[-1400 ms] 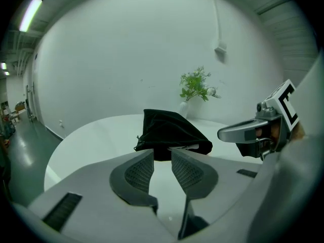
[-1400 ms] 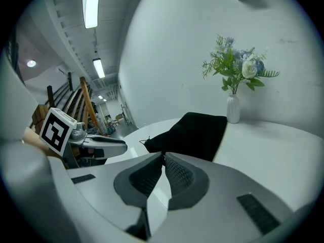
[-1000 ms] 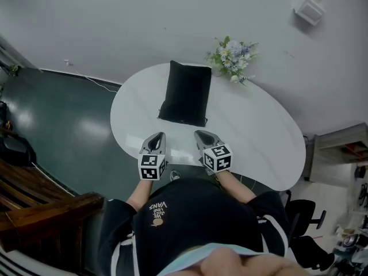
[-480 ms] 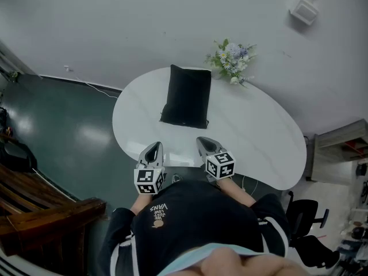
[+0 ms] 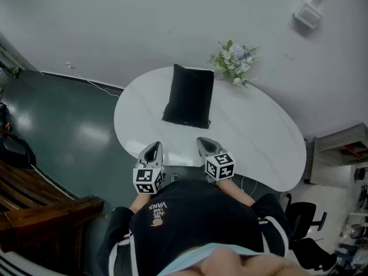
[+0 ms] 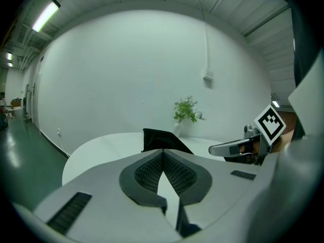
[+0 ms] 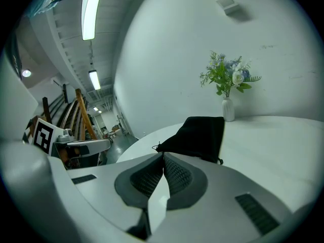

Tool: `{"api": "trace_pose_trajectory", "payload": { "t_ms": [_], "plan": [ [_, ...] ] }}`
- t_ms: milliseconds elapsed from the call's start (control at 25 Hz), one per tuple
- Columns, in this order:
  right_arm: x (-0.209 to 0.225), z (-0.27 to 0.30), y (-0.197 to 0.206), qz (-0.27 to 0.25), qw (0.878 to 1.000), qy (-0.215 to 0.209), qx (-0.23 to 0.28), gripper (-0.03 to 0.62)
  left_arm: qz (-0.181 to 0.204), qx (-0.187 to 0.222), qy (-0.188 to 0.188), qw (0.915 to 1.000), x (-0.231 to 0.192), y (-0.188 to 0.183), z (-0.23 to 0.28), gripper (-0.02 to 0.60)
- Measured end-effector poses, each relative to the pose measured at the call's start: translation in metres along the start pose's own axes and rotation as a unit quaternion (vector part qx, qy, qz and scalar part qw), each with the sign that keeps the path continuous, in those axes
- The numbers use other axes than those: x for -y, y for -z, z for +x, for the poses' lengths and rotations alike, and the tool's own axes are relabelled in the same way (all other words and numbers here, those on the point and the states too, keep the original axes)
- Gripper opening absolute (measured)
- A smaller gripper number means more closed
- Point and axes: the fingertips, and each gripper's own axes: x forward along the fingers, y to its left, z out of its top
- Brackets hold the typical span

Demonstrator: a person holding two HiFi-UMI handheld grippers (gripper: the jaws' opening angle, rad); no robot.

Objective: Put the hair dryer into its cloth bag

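A black cloth bag [image 5: 188,96] lies flat on the white oval table [image 5: 253,137], its drawstring end toward me; it also shows ahead of the jaws as the bag [image 6: 161,139] and the bag [image 7: 197,135]. No hair dryer shows outside the bag. My left gripper [image 5: 153,149] is held over the table's near edge, shut with nothing between its jaws. Beside it, my right gripper [image 5: 204,144] is likewise shut and empty. In the gripper views the left gripper [image 6: 162,153] and the right gripper [image 7: 163,156] have their tips pressed together.
A small white vase of flowers [image 5: 236,59] stands at the table's far edge against the wall, also seen as the vase [image 7: 228,87]. Dark green floor [image 5: 57,131] lies to the left, wooden furniture [image 5: 46,211] at lower left, and a black chair base [image 5: 302,214] at lower right.
The left gripper has drawn back a little toward my body from the table edge. The right gripper has stayed where it was. The bag has not moved.
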Motion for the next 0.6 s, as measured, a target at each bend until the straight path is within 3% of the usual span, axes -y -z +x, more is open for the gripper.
{"api": "trace_pose_trajectory", "payload": {
  "t_ms": [600],
  "plan": [
    [-0.0032,0.0036,-0.0033,-0.001,1.0,-0.003,-0.003,0.043,-0.003,-0.01,-0.008,0.9999,-0.0042,0.0057,0.0005,0.018]
  ]
}}
